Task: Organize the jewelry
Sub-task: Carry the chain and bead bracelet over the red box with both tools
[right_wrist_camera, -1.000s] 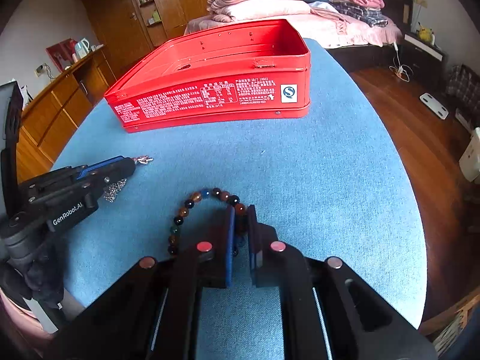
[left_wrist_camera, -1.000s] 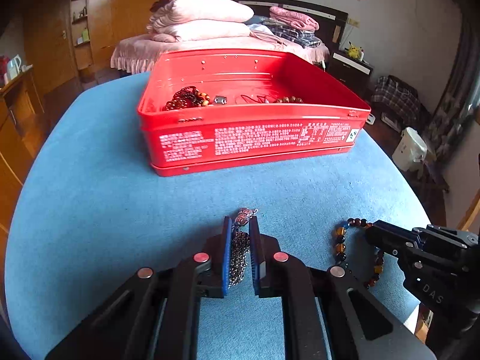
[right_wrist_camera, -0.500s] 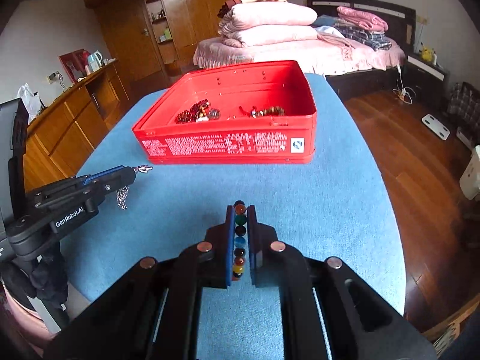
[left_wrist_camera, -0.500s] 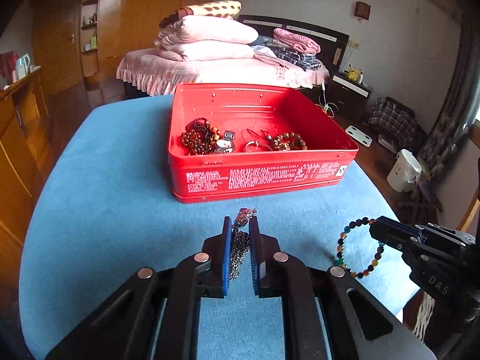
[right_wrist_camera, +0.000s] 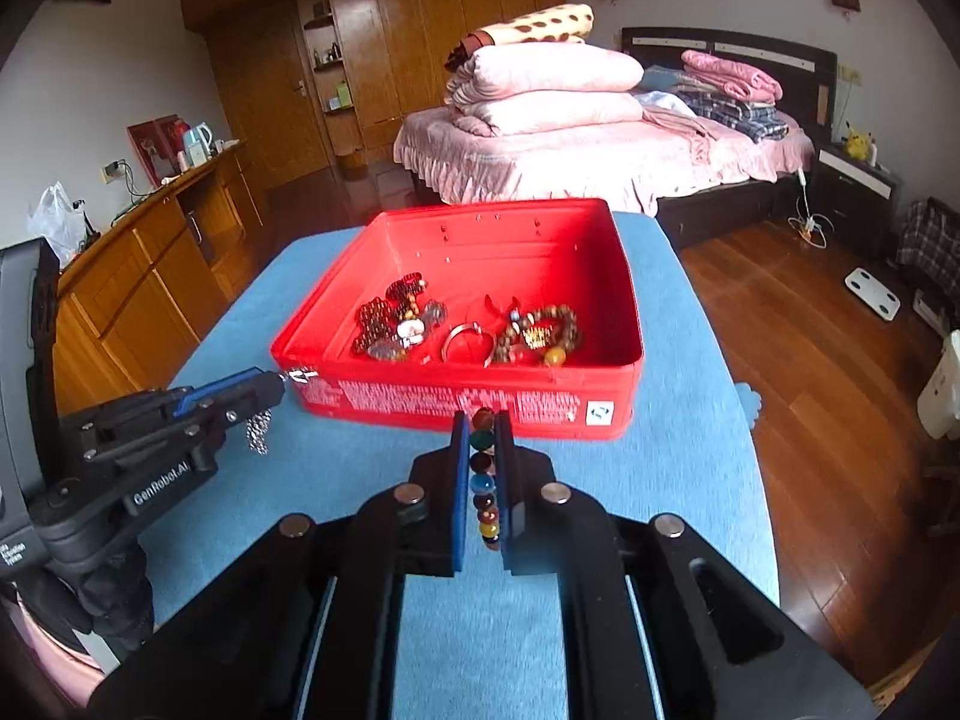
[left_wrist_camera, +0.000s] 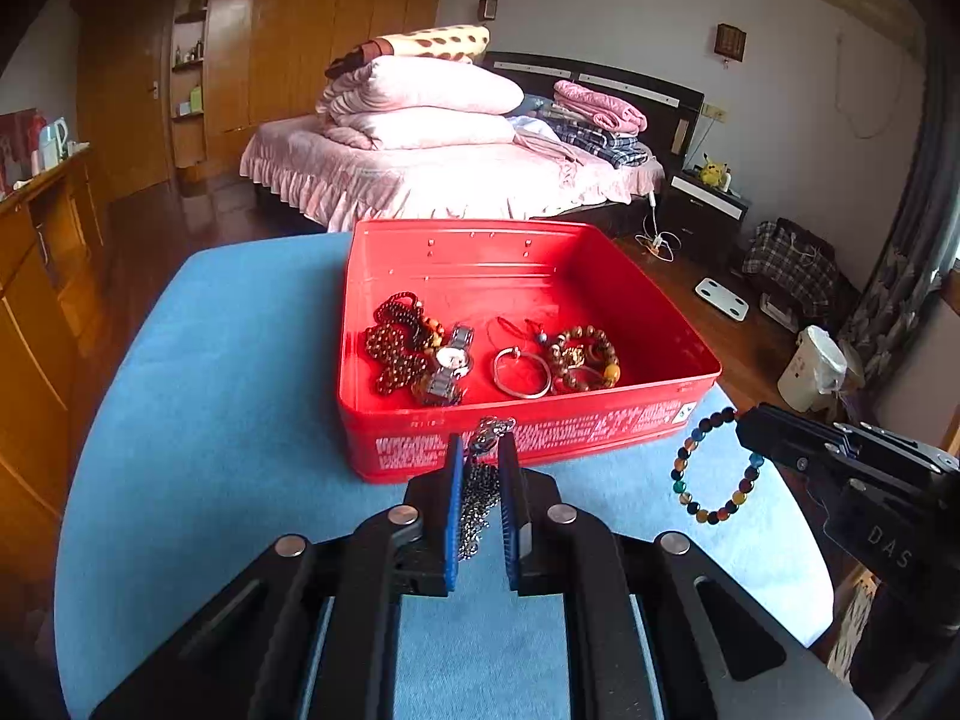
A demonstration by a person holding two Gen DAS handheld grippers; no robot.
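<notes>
Blue cloth covers the table (left_wrist_camera: 210, 420) under both grippers, with a bed and wooden cupboards behind. Between its blue pads the left gripper (left_wrist_camera: 478, 456) pinches a bunched metal chain (left_wrist_camera: 478, 498) that hangs clear of the cloth, while the right gripper (right_wrist_camera: 483, 450) pinches a loop of coloured beads (right_wrist_camera: 483, 483); the red tin (left_wrist_camera: 540, 438) sits just ahead of both. Each piece should probably go over the near wall and onto bare floor beside the watch (left_wrist_camera: 451, 360) and bangle (left_wrist_camera: 521, 373), lowering before letting go so nothing tangles.
</notes>
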